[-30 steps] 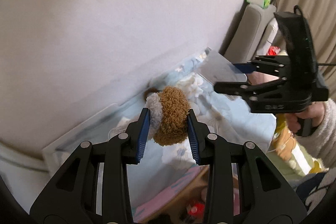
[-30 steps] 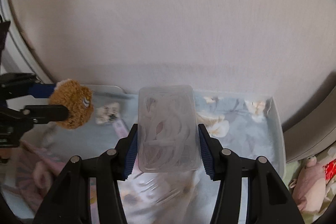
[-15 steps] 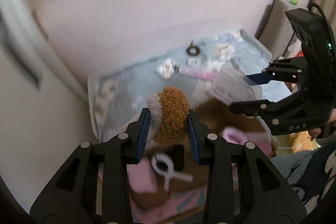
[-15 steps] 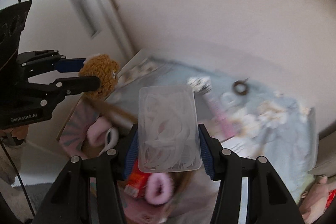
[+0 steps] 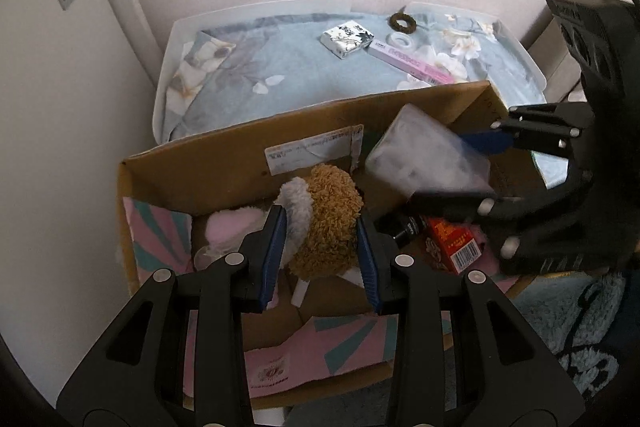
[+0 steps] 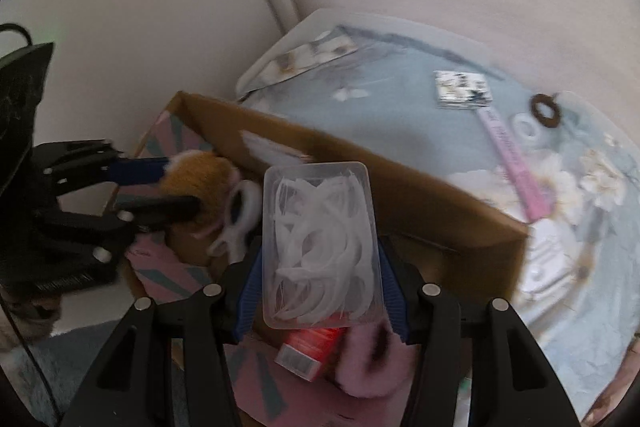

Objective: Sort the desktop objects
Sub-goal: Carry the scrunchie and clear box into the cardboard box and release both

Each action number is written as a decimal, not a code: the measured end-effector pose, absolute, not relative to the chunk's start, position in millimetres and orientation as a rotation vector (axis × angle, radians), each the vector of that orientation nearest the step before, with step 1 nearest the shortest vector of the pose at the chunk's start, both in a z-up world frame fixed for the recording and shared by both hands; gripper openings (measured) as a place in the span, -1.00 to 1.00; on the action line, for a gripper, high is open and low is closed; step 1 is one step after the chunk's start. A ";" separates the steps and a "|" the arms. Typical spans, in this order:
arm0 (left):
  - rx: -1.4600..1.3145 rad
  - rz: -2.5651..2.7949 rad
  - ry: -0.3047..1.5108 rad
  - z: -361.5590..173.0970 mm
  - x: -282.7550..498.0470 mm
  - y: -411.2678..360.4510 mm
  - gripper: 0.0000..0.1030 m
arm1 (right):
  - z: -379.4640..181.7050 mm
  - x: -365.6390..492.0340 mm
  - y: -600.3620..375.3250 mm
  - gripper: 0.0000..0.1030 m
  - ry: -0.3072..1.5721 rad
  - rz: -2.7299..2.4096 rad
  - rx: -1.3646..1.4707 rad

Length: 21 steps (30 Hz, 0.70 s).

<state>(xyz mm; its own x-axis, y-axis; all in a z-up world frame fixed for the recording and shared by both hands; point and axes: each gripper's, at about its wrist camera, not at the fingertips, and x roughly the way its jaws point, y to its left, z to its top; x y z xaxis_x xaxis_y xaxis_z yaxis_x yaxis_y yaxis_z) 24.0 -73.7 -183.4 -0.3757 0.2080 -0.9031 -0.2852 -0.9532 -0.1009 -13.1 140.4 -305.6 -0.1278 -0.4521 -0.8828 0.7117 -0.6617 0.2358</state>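
— Writing first: what can be read?

— Little. The cardboard box (image 5: 224,167) carries one white shipping label (image 5: 312,151) on its inner wall, print too small to read. The red packet (image 5: 452,243) inside shows a barcode. The pink stick-shaped pack (image 5: 412,63) on the floral cloth (image 5: 248,67) has lettering, but it is illegible. The right gripper's body bears white lettering, blurred in both views.

— And the counts?

— Two grippers, one box. The left gripper (image 5: 320,247) has its blue pads clamped on one brown plush toy (image 5: 328,219), held above the open box. The right gripper (image 6: 318,267) grips one clear plastic case (image 6: 320,247) of white strips between its pads, also over the box.

— Inside the box?

— One red packet, one white clip (image 6: 240,219), and pink fluffy items (image 5: 232,227); how many of those cannot be told.

— On the cloth?

— Four things, near one another at the far side: one black-and-white tissue pack (image 5: 348,39), one brown ring (image 5: 402,23), one white tape roll (image 5: 402,41) and the pink pack.
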 end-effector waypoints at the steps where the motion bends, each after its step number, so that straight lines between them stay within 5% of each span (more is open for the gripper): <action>1: -1.551 2.383 0.102 -183.8 23.6 -73.5 -0.39 | -305.0 -10.2 137.4 -0.05 0.330 -1.876 1.341; 8: -1.577 2.379 0.140 -190.4 25.6 -73.4 -0.33 | -324.1 -2.0 114.0 -0.04 0.439 -1.834 1.347; 9: -1.579 2.377 0.132 -191.0 25.7 -74.1 -0.26 | -326.8 -2.3 112.2 -0.03 0.447 -1.825 1.357; 11: -1.608 2.375 0.091 -192.1 24.3 -77.4 0.56 | -332.7 -4.2 109.8 -0.03 0.459 -1.799 1.389; 12: -1.608 2.386 0.075 -191.1 25.2 -79.7 0.73 | -334.3 -5.0 109.3 -0.02 0.467 -1.798 1.408; 17: -1.463 2.464 -0.075 -166.8 37.4 -97.9 0.98 | -314.8 -4.1 123.3 0.01 0.430 -1.852 1.393; 19: -1.454 2.461 -0.119 -164.5 36.1 -102.0 0.98 | -304.5 -2.5 132.4 0.33 0.384 -1.878 1.362; 21: -1.463 2.450 -0.132 -165.2 32.7 -102.2 0.98 | -299.2 -2.4 138.5 0.44 0.350 -1.914 1.342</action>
<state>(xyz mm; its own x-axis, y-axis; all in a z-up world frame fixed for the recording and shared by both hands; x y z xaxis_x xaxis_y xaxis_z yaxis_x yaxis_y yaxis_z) 32.7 -102.2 -165.2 -0.4456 0.2875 -0.8478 -0.1948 -0.9555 -0.2216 -2.4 138.5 -299.2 -0.1604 -0.4247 -0.8910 0.7123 -0.6747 0.1934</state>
